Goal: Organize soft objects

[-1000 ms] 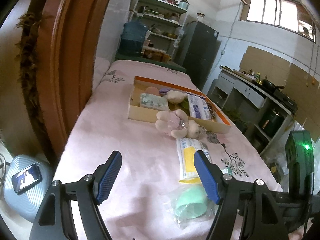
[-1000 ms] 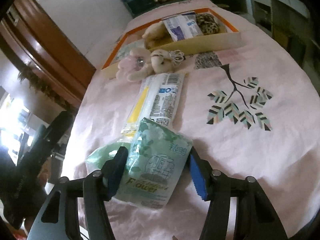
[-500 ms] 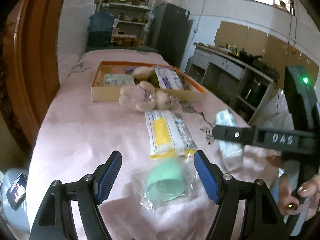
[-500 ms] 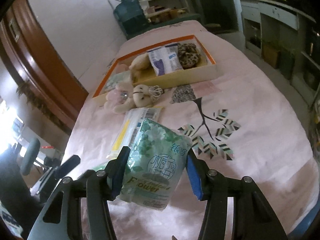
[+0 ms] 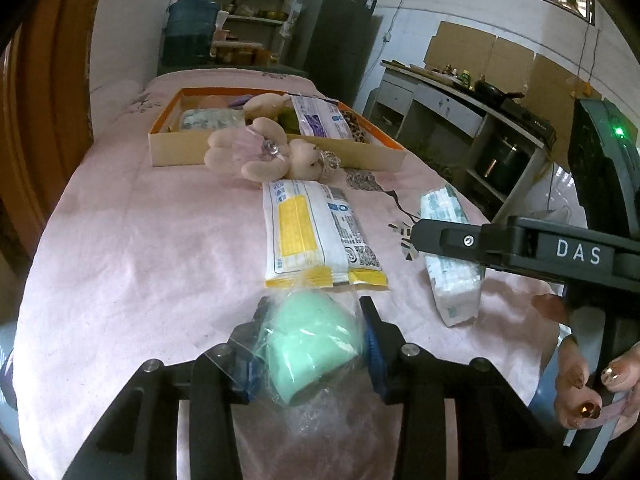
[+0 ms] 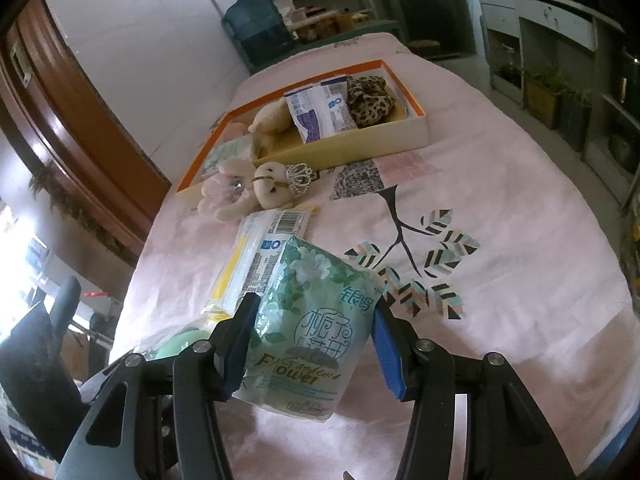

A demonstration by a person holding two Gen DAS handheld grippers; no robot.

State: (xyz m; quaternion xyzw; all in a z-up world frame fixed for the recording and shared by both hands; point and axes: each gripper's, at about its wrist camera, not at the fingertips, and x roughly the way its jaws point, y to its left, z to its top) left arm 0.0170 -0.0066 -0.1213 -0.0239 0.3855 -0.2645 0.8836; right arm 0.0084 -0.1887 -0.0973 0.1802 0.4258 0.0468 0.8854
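Note:
A mint-green soft item in a clear plastic bag (image 5: 312, 344) lies on the pink cloth between the blue pads of my left gripper (image 5: 313, 314). Its jaws are closing and the pads press on the bag. My right gripper (image 6: 314, 314) is shut on a green flower-print tissue pack (image 6: 312, 280), held a little above the cloth; from the left wrist view that pack (image 5: 448, 240) sits right of centre. A yellow-and-white packet (image 5: 312, 236) lies just beyond the bag. A plush bunny (image 5: 260, 152) leans against the orange-rimmed box (image 5: 176, 152), which holds several soft items.
A person's hand (image 5: 588, 376) grips the right tool's handle. The pink tablecloth (image 6: 500, 208) has a leaf print on the right half. A wooden door frame (image 6: 80, 128) stands left. A water bottle (image 5: 188, 28) and shelves stand behind the table; a kitchen counter (image 5: 460, 92) stands to its right.
My left gripper has come down and forward onto the bagged green item and its wide jaws have closed on it. The right gripper has lifted slightly with the tissue pack.

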